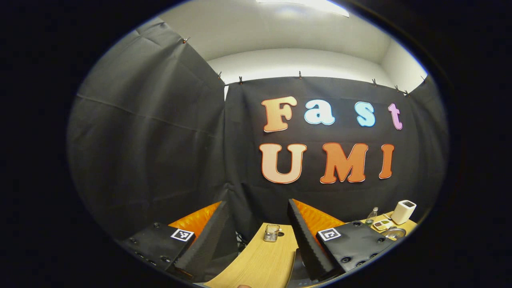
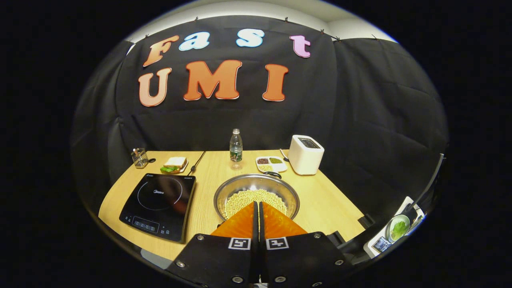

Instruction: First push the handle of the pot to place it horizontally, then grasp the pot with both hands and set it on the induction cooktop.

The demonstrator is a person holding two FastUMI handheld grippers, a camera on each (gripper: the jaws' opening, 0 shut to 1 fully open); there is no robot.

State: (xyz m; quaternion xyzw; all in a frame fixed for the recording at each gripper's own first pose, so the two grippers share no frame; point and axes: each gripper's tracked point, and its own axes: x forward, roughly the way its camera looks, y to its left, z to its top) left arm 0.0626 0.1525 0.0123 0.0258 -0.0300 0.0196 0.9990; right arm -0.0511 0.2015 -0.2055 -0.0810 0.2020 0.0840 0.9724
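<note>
A steel pot (image 2: 280, 193) filled with pale beans stands on the wooden table (image 2: 328, 208), right of the black induction cooktop (image 2: 160, 202). A dark handle (image 2: 273, 174) shows at the pot's far rim; its near rim is hidden behind my right gripper (image 2: 257, 203). That gripper is shut with nothing between its fingers, its tips over the pot's near side. My left gripper (image 1: 257, 202) is open and raised, facing the booth wall above the table's left end (image 1: 260, 260). In the left gripper view the pot's rim (image 1: 394, 233) peeks in at the far right.
At the back of the table stand a water bottle (image 2: 236, 146), a white toaster (image 2: 305, 154), a divided dish (image 2: 271, 163), a sandwich plate (image 2: 175, 164) and a glass cup (image 2: 139, 157). A cord (image 2: 197, 162) runs from the cooktop. A small bowl of greens (image 2: 398, 229) sits off the table's right.
</note>
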